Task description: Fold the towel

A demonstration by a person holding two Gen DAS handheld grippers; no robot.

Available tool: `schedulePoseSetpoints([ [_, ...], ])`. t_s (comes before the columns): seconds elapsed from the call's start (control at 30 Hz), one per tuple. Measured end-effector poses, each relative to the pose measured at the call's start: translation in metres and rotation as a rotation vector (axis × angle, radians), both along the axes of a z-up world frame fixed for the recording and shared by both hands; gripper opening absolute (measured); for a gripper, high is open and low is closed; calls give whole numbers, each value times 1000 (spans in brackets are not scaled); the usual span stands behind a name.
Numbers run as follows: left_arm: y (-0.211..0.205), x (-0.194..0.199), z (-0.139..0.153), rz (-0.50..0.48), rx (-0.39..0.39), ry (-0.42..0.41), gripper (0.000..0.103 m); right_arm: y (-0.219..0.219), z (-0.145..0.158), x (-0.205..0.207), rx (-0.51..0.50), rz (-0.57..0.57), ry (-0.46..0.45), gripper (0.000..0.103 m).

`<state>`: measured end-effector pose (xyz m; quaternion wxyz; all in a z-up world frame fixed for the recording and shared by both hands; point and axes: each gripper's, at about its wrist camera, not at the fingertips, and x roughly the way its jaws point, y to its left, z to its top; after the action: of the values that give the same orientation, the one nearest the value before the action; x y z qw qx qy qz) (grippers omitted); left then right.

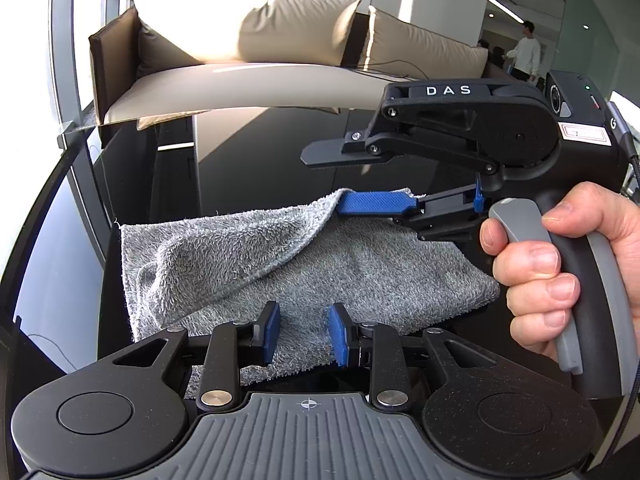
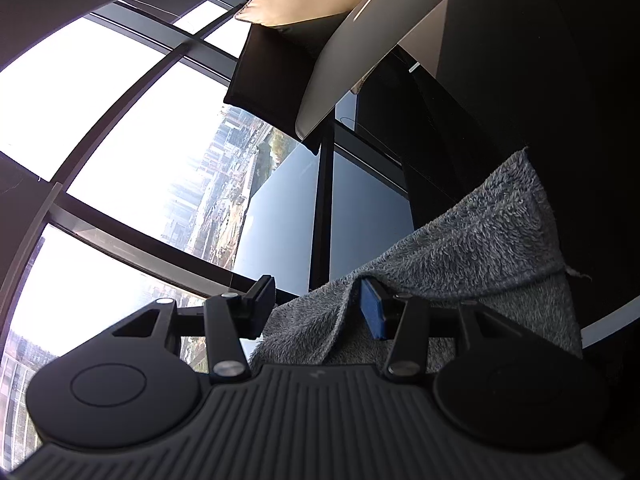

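Observation:
A grey fluffy towel (image 1: 312, 264) lies on the black glossy table (image 1: 256, 152), partly folded over itself. My left gripper (image 1: 302, 334) is open just above the towel's near edge, pads apart and holding nothing. My right gripper (image 1: 348, 184) comes in from the right, held on its side by a hand (image 1: 536, 264). Its jaws stand wide open: the lower blue finger (image 1: 372, 203) lies under a lifted fold of towel, the upper black finger hovers above. In the right wrist view the towel (image 2: 460, 256) drapes between that gripper's (image 2: 316, 308) spread fingers over the blue pad (image 2: 372, 312).
A beige sofa (image 1: 256, 64) with cushions stands behind the table. Large windows (image 2: 120, 120) run along the left. A person stands far off at the back right (image 1: 526, 50). The table edge curves on the left (image 1: 60, 184).

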<state>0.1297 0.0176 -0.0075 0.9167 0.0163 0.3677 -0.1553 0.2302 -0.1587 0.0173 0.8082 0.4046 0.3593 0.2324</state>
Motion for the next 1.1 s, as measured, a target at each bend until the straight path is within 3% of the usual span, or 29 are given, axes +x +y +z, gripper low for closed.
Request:
schedulePoseSetpoints([
  [0.37,12,18,0,65,-38,-31,26,-5,4,2,-12,6,-30,49],
  [0.67,-6,23,8,-22,-68,-62,31,-13,3,4,-17,-8,-14,49],
  [0.97,-12,39,-1,-13,-108,-31,33,-28,-2,-6,-31,52,57,49],
  [1.1,-13,45,-4,0,-105,-28,34,-31,-8,-11,-32,38,131,49],
])
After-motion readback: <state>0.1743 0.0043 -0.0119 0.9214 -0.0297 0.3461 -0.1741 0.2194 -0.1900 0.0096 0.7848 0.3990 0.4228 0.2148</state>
